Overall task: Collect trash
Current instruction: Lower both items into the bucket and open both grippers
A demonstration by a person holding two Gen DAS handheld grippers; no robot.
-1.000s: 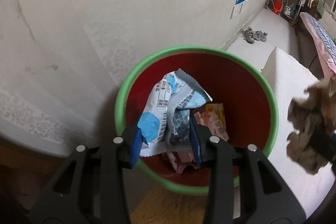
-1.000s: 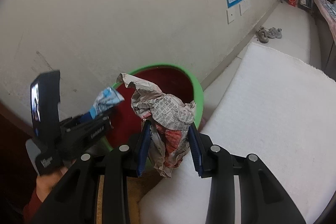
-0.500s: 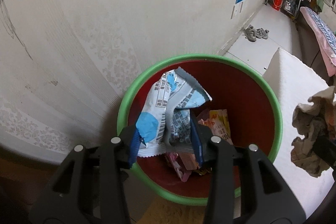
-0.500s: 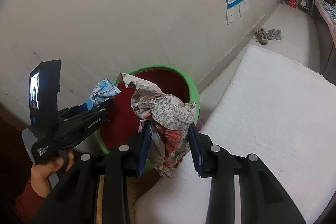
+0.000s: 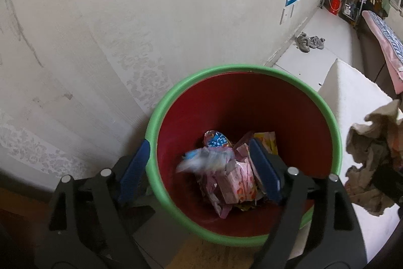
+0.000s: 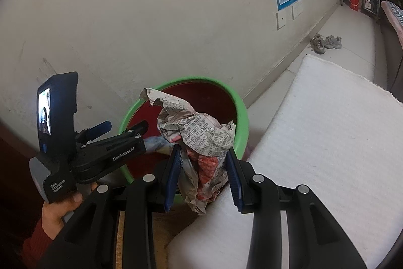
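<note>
Soft, even daylight with faint shadows fills both fisheye views, edges bending and vignetted black, while a wrapper (image 5: 204,159) smears with motion blur.

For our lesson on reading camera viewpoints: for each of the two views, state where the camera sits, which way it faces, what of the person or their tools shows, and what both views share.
Left wrist: on the left hand-held gripper, open, facing down into the red bin of wrappers.
Right wrist: on the right hand-held gripper, shut on crumpled newspaper, facing the wall; shows the person's hand holding the other tool.
Shared: bin, newspaper, shoes, white mat.
</note>
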